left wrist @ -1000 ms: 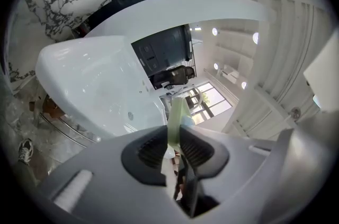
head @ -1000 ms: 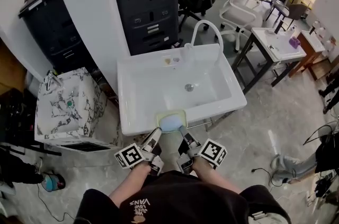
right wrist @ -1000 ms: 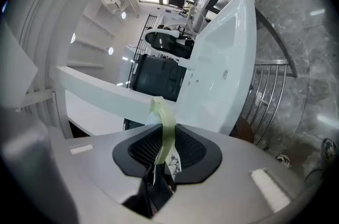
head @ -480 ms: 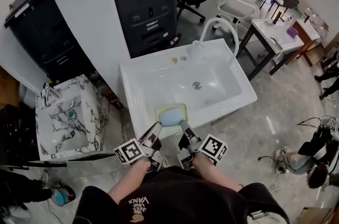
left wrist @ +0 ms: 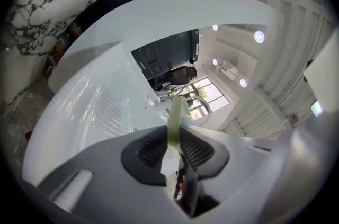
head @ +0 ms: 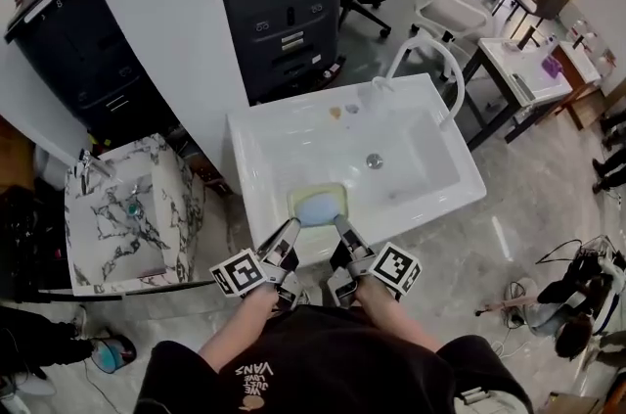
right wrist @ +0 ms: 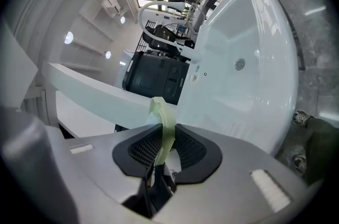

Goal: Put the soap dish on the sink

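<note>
a pale green soap dish, glossy with rounded corners, carries a light blue oval bar at the near edge of a white sink. the left hand-held gripper and the right hand-held gripper each clamp its thin rim between black ribbed pads. a round metal drain sits in the smooth basin, and a curved white tap arches at the far side.

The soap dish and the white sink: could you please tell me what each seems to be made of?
The soap dish: probably plastic, pale yellow-green and matt; its thin rim stands edge-on in both gripper views. The white sink: likely glazed ceramic or glossy resin, since its smooth basin carries bright reflections.
</note>
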`<state>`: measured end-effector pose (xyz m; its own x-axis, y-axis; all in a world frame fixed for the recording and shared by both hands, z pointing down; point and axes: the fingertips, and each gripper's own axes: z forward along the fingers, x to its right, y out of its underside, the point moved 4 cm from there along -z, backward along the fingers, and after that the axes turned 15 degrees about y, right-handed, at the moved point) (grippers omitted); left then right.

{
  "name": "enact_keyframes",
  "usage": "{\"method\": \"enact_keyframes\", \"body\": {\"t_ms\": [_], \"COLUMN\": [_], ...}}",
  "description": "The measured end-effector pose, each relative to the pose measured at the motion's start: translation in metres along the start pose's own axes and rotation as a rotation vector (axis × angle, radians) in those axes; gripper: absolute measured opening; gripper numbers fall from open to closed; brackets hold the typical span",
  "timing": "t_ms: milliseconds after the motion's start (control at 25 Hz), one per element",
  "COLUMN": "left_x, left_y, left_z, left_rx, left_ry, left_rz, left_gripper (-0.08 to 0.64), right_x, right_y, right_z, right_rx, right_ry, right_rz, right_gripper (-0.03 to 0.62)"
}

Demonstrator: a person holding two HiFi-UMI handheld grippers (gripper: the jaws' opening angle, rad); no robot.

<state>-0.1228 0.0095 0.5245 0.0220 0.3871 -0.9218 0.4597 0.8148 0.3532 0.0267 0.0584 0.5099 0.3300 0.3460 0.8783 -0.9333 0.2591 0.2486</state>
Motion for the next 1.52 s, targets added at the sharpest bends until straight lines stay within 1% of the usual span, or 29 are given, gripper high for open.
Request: {"method": "enact_keyframes", "body": {"t_ms": [320,480,880,1120,1520], "left_x": [-0.013,-0.023,-0.051,-0.070,-0.113], "left_y": [-0.023,-0.031,-0.047,-0.056,-0.070], "left_z": [0.029,0.046,0.085,0.102,0.117], "left_rx": [0.076,0.107,0.161,0.163,0.162], "left_ry": [-0.034,-0.058,-0.103,-0.143,-0.213], "left_rz": [0.026,0.032,0.036,0.042,0.045], "left_gripper": [0.123,0.124,0.124,0.124,0.124], "right_x": [-0.012,-0.013,-0.009,-0.004,0.016], "right_y": [-0.032,-0.048,-0.084,-0.098,-0.105], "right_z": [0.043,0.064,0.113,0.141,0.190], "right_rx": [-0.085,-0.132,-0.203,-0.242,-0.294], "right_ry": [-0.025,-0.025,-0.019,-0.010,0.029], "right_rz": [-0.056,-0.065,-0.095,-0.107,-0.113], "right_gripper": [0.074,0.074,0.074,0.074,0.074]}}
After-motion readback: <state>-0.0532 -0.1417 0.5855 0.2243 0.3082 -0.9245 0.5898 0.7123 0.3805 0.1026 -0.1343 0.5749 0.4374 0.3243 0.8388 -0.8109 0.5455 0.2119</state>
